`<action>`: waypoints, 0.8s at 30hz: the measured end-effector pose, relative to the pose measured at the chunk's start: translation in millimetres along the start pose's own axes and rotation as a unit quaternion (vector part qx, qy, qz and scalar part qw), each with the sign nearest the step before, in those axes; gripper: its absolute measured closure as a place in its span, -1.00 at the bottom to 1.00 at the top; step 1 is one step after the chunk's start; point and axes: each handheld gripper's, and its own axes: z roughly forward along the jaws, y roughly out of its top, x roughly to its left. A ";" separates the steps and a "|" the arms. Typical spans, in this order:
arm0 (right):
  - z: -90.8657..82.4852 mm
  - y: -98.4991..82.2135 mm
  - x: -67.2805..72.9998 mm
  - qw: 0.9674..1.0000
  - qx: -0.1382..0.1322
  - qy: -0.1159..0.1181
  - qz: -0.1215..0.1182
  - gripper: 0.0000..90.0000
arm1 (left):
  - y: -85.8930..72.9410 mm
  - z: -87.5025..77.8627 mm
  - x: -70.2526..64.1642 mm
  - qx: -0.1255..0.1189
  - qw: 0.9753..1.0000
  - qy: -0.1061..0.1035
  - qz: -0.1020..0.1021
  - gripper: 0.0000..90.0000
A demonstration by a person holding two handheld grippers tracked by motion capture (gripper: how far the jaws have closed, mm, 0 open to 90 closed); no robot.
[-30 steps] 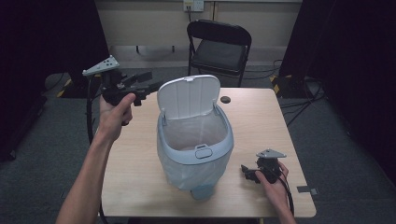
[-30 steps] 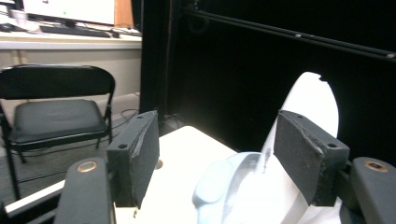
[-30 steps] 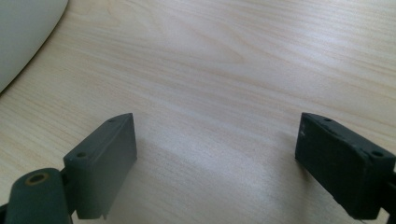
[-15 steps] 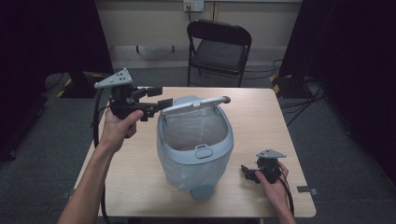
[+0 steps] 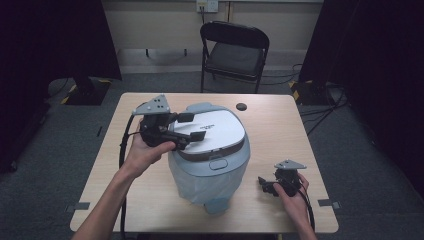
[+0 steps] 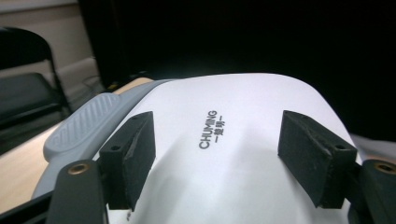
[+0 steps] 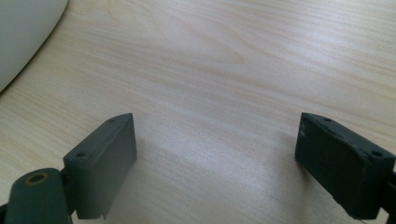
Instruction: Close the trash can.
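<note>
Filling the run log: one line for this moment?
bin lid: down | left tool: open, over lid, jaws just opening, nothing between | right tool: open, on table

The left forearm entered from the bottom edge and angled up and inward, its hand wrapped round the left tongs [image 5: 194,126], which pointed level toward the right. Their jaws had just been opening and stood well apart, nothing pinched between the pads [image 6: 133,156]. The right hand [image 5: 290,192] lay low at the near right, holding the right tongs [image 5: 263,185] pointed left, jaws spread wide and empty.
</note>
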 end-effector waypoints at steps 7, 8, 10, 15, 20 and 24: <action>0.0 0.0 0.0 1.000 0.000 0.000 0.000 -0.75 | -5.4 13.2 -14.8 0.019 1.000 -0.019 0.017 -0.51; 0.0 0.0 0.0 1.000 0.000 0.000 0.000 -0.75 | -5.8 14.1 -16.0 0.017 0.999 -0.018 0.022 -0.54; 0.0 0.0 0.0 1.000 0.000 0.000 0.000 -0.75 | -4.9 15.0 -16.2 0.021 0.999 -0.015 0.022 -0.54; -0.1 -0.2 0.3 1.000 0.000 -0.002 0.000 -0.75 | -8.0 15.6 -16.6 0.012 0.999 -0.025 0.028 -0.56; -0.3 -0.3 0.9 1.000 0.000 -0.004 0.003 -0.75 | -7.8 15.8 -15.7 0.016 0.999 -0.032 0.035 -0.56; -0.4 -0.5 1.3 1.000 0.000 -0.006 0.004 -0.75 | -5.4 16.4 -17.9 0.038 0.998 -0.022 0.044 -0.55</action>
